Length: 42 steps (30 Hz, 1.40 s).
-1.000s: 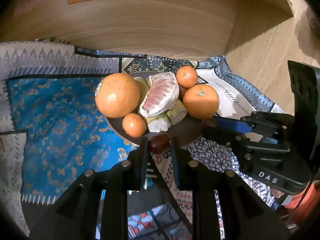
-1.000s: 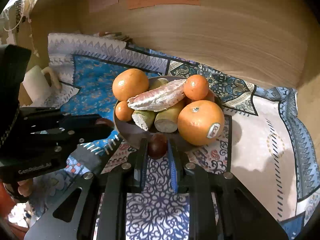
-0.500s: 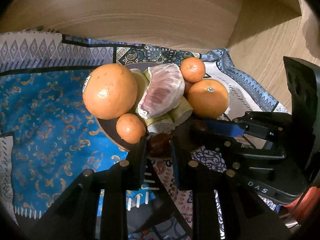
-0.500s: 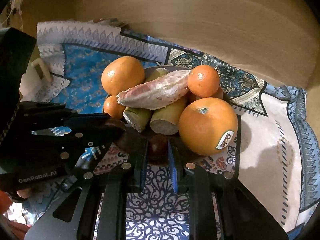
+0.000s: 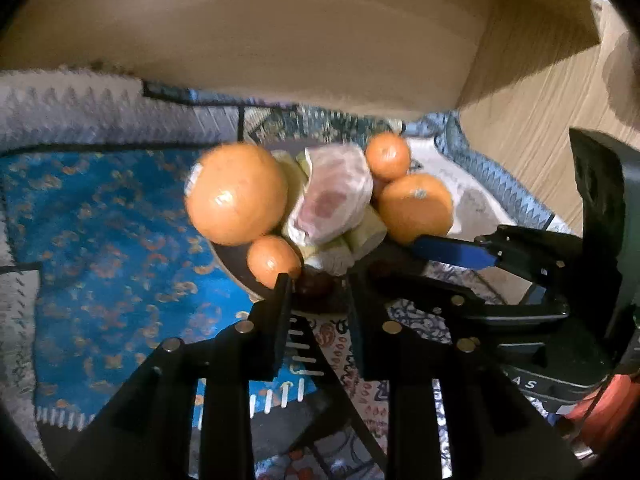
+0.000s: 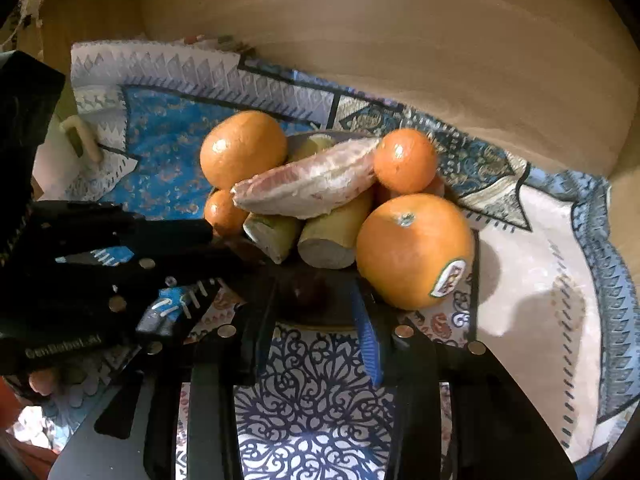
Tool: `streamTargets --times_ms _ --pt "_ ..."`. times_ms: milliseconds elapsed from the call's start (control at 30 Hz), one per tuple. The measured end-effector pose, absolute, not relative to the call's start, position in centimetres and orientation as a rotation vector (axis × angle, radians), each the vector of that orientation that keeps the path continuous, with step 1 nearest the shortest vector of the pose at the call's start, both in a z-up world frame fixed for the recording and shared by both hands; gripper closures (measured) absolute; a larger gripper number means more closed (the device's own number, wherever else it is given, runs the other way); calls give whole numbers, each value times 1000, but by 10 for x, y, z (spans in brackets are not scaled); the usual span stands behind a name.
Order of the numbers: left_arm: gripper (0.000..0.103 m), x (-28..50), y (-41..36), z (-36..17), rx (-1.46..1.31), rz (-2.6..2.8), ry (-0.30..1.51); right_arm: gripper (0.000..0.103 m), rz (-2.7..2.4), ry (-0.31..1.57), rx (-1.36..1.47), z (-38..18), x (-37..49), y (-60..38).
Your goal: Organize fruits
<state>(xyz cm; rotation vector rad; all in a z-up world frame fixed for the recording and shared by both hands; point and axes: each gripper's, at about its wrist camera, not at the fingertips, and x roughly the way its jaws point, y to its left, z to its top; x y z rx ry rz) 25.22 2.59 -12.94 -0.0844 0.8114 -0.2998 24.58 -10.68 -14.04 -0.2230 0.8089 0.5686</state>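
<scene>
One dark plate sits on a patterned cloth that covers the table, and all the fruit is heaped on it. There are two large oranges, the nearer one bearing a sticker. One peeled citrus segment lies across the top of the heap. Two small mandarins show plainly.

The left gripper has its jaws narrow, closed around a dark brown fruit at the plate's near edge, just beside a mandarin. The right gripper has jaws that have just been opening; they stand apart with a second dark brown fruit lying between them on the plate, clear of both pads.

A third mandarin is mostly hidden behind the stickered orange. Two pale cut stalks poke out from under the segment, and the tip of a third shows behind it; their full length is covered. The left wrist view is blurred, so the dark fruit there is hard to make out. Both dark fruits lie in shadow, and their kind is unclear. A fingertip shows at the frame's lower left edge.
</scene>
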Motion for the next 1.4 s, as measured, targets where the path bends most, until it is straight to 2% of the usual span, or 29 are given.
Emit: streamTargets --times_ms 233,467,600,633,700,800,867,900,1100,1267,1400 --pt "77 207 36 -72 -70 -230 609 69 552 670 -167 -96 220 -123" --pt "77 144 39 -12 -73 -182 391 69 503 428 -79 -29 167 -148" --pt "77 103 33 10 -57 -154 289 63 489 315 -50 -3 131 -159" --pt "75 94 32 14 -52 -146 271 59 481 284 -46 3 120 -161" --pt "60 81 30 18 -48 -139 248 53 468 238 -38 10 105 -166" --pt "47 58 27 24 -47 -108 208 42 459 199 -22 16 86 -169" --pt "39 45 24 26 -36 -95 190 28 438 172 -16 17 75 -172" --pt "33 40 22 26 -33 -91 185 25 429 162 -13 18 71 -174" --pt "14 14 15 29 -12 -63 146 2 391 114 2 20 45 -181" --pt "3 -3 11 29 1 -51 123 0 377 94 1 20 31 -186" --pt "0 -9 8 29 11 -35 105 0 387 90 3 19 26 -188"
